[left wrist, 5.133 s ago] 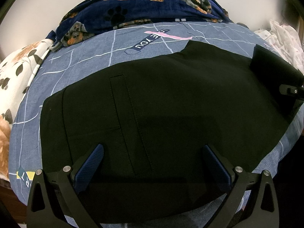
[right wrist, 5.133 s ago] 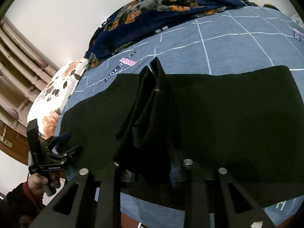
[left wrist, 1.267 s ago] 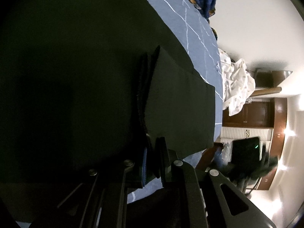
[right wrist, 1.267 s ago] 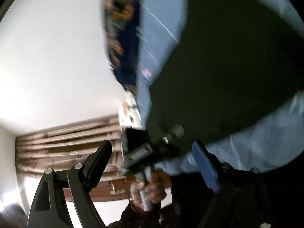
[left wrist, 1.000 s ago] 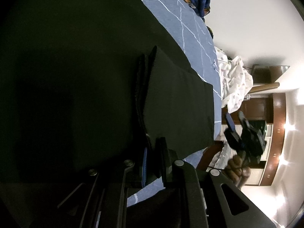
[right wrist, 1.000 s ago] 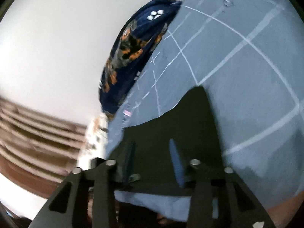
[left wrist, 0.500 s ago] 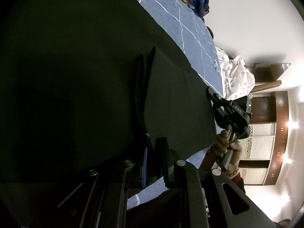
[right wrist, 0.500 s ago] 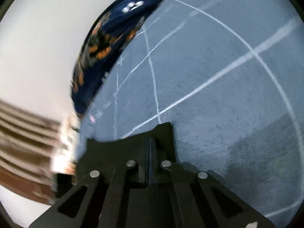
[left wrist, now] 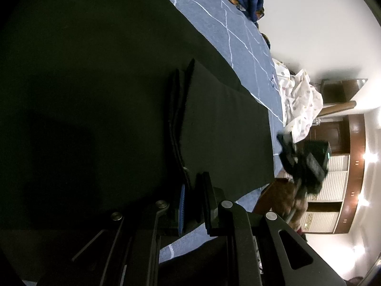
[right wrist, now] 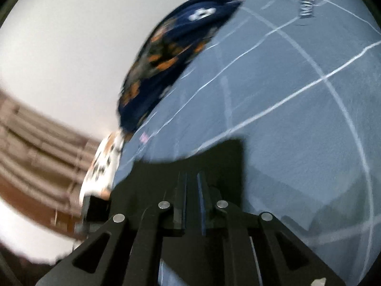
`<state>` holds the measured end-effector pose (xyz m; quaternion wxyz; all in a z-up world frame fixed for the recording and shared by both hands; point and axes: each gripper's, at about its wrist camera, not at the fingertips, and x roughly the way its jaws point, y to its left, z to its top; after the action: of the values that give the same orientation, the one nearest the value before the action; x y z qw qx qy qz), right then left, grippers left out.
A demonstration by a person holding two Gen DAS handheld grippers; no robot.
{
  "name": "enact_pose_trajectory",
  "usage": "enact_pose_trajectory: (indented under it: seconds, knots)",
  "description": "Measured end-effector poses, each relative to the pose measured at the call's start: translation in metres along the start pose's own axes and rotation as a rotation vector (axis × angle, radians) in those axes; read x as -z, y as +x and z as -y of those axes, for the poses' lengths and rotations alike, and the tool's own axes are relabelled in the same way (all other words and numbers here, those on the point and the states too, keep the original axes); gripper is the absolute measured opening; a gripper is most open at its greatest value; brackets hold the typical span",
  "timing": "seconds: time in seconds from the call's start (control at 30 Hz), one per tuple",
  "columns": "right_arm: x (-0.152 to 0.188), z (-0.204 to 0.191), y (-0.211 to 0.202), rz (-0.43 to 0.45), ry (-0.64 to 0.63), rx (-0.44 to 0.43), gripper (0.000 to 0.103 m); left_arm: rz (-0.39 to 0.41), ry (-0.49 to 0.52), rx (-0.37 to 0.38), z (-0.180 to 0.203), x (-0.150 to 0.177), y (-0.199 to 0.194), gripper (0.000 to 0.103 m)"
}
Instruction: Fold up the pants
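Grippers (left wrist: 193, 190) pinch pants (left wrist: 226, 128) edge, tilted downward.

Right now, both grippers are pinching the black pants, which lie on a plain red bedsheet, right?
Not quite: the bedsheet is grey-blue with thin white lines, not plain red, as the right wrist view shows. The left gripper and right gripper do each pinch the black pants.

I was in a bedroom at home. I stood at a bed (left wrist: 238, 23) with a grey-blue sheet lined in white, a navy blanket with an animal print (right wrist: 176, 35) heaped against the plain white wall (left wrist: 321, 23). A spotted white cloth (left wrist: 300, 104) lay bunched at one corner, and dark wooden cabinets (left wrist: 357, 143) stood under ceiling spotlights.
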<state>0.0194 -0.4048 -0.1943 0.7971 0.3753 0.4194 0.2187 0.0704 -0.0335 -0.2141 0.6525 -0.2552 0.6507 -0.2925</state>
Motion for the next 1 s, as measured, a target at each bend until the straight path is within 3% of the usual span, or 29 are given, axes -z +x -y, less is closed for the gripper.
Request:
enact_pose_trajectory:
  seconds: [0.13, 0.2, 0.3, 0.5, 0.67, 0.73, 0.83, 0.93, 0.97, 1.0]
  knots:
    - [0.042, -0.007, 0.000, -0.076, -0.092, 0.027, 0.010, 0.004, 0.001, -0.003, 0.000, 0.000, 0.001, 0.016]
    - [0.056, 0.005, -0.001, -0.077, -0.072, 0.061, 0.000, 0.007, 0.009, -0.009, 0.001, 0.001, 0.001, 0.016]
    - [0.069, 0.035, -0.011, 0.018, 0.048, -0.051, 0.000, 0.011, 0.024, -0.017, 0.003, 0.001, 0.001, 0.016]
    - [0.072, 0.044, -0.017, 0.060, 0.084, -0.131, 0.000, 0.026, 0.077, -0.031, 0.007, 0.001, 0.001, 0.016]
    - [0.062, 0.032, -0.010, 0.015, 0.081, -0.056, 0.000, 0.044, 0.162, -0.066, 0.016, 0.003, -0.005, 0.019]
    - [0.056, 0.015, -0.012, 0.003, 0.030, -0.011, 0.010, 0.063, 0.209, -0.110, 0.024, 0.005, -0.012, 0.019]
    - [0.045, -0.026, -0.020, 0.007, -0.098, 0.041, 0.012, 0.109, 0.259, -0.114, 0.030, 0.007, -0.041, 0.029]
    - [0.039, -0.068, -0.021, 0.008, -0.187, 0.016, 0.022, 0.198, 0.237, -0.094, 0.019, 0.006, -0.085, 0.049]
    - [0.038, -0.081, -0.017, 0.005, -0.200, -0.006, 0.031, 0.240, 0.224, -0.101, 0.011, 0.007, -0.107, 0.055]
    - [0.037, -0.093, -0.010, -0.004, -0.210, -0.031, 0.036, 0.270, 0.215, -0.119, 0.003, 0.006, -0.124, 0.056]
